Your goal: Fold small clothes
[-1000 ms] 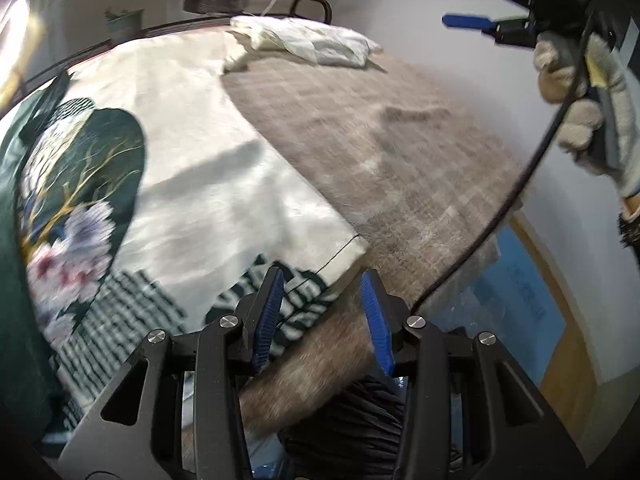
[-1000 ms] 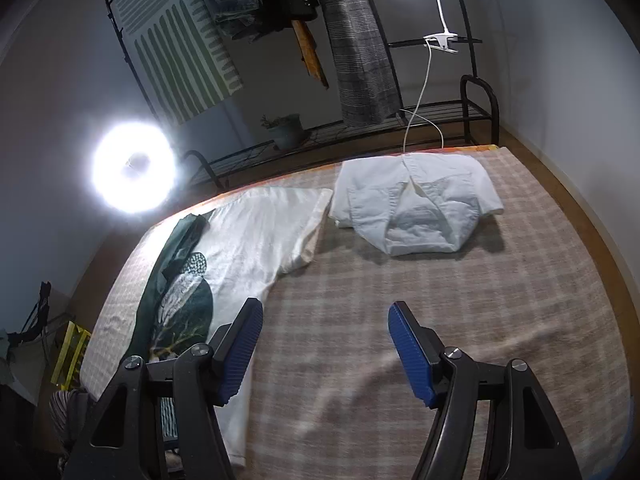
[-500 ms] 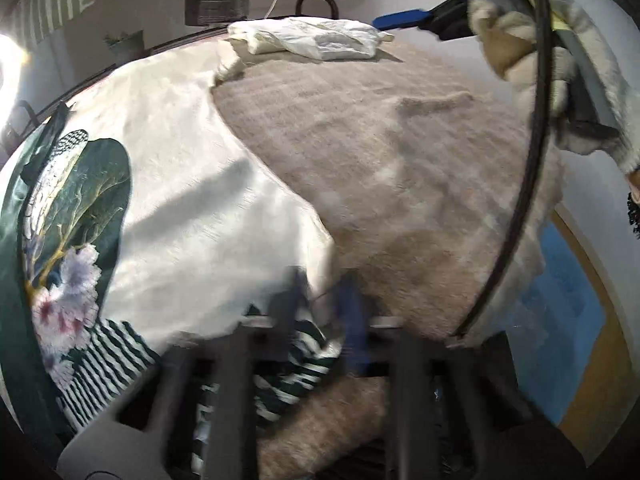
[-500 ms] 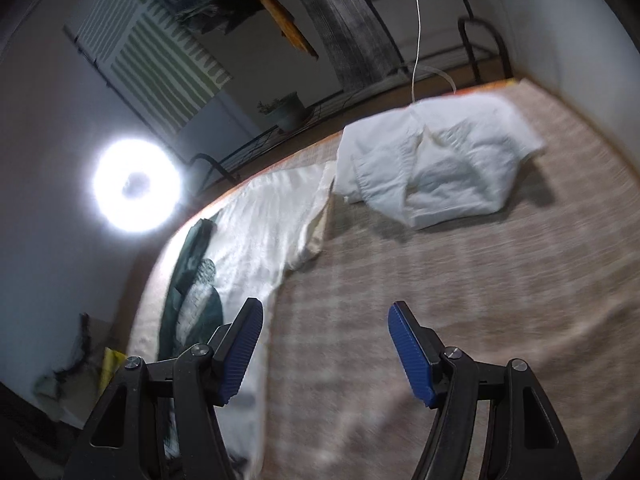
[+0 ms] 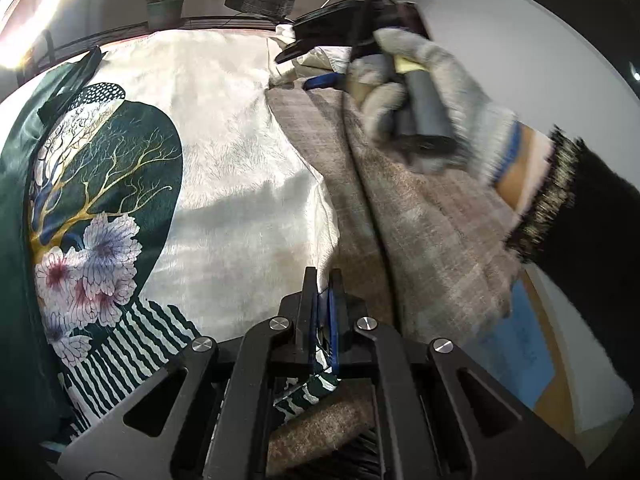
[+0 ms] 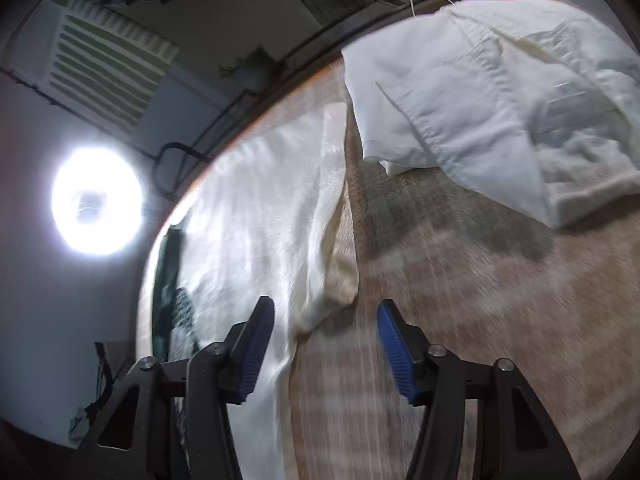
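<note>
Clamped nearly flat, my left gripper (image 5: pixel 325 320) has its blue pads pinched on the near corner of the cream shirt (image 5: pixel 224 184), right where the green-and-white striped print runs under the fingers. That shirt lies spread across the plaid blanket (image 5: pixel 424 232), its dark green panel with a gold tree and pale flowers off to the left. My right gripper (image 6: pixel 324 344) is roughly half open and its jaws have just been closing; the shirt's far corner (image 6: pixel 336 280) sits between the pads, but I see neither pad pressing on it. From the left camera, the gloved hand (image 5: pixel 432 92) holding that gripper hangs over the blanket, a dark sleeve (image 5: pixel 592 216) behind it. Further off, a folded white garment (image 6: pixel 492 100) rests on the blanket, well apart from the shirt. Beyond the bed's edge a round lamp (image 6: pixel 96 204) glares.
</note>
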Tool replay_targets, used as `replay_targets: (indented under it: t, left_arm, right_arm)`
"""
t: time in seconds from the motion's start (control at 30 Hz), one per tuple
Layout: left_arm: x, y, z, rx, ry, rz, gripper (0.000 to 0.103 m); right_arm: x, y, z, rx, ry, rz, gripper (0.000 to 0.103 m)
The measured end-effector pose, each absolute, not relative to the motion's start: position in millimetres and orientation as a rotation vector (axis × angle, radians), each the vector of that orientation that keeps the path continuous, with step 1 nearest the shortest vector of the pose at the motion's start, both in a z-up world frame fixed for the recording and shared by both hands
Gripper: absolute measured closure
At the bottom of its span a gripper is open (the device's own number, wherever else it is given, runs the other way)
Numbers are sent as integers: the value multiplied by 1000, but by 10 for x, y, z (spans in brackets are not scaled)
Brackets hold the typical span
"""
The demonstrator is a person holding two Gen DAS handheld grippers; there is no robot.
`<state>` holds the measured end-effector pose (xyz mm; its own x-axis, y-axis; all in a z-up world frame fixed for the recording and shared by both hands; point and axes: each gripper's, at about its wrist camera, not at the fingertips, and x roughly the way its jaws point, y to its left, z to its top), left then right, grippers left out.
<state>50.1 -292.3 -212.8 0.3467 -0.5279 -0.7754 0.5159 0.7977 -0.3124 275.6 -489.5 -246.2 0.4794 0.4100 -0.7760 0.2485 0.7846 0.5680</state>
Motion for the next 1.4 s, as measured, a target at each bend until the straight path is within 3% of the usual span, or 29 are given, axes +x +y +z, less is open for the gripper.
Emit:
replay_targets:
  t: [0.1, 0.17, 0.27, 0.4, 0.87, 1.33, 1.37, 1.4]
  left_arm:
    - [483, -2933, -2151, -19, 1014, -688, 101]
    - [498, -2943, -2170, -26, 1015, -692, 101]
    - [511, -2897, -2150, -49, 1012, -693, 101]
    - [536, -2719, -2131, -117, 1015, -680, 101]
    - [547, -1648, -2015, -352, 1010, -603, 101]
    - [532, -918, -2250, -396, 1053, -476, 101]
    - [510, -894, -2230, -390, 1045, -483, 101]
    - [479, -862, -2195, -375, 1029, -487, 101]
  right_arm:
    - [2899, -4839, -2491, 686, 1083, 71, 57]
    - [2990, -4822, -2498, 691, 1087, 62, 76]
    - [3107, -4746, -2507, 675, 1100, 66, 94]
    - [3207, -4586, -2367, 597, 1097, 70, 101]
    - [3665, -3124, -1598, 283, 1055, 245, 102]
    - [3987, -1706, -1984, 20, 1146, 328, 103]
    - [3977, -1702, -1976, 19, 1141, 335, 92]
    - [3967, -1734, -1952, 27, 1136, 338, 66]
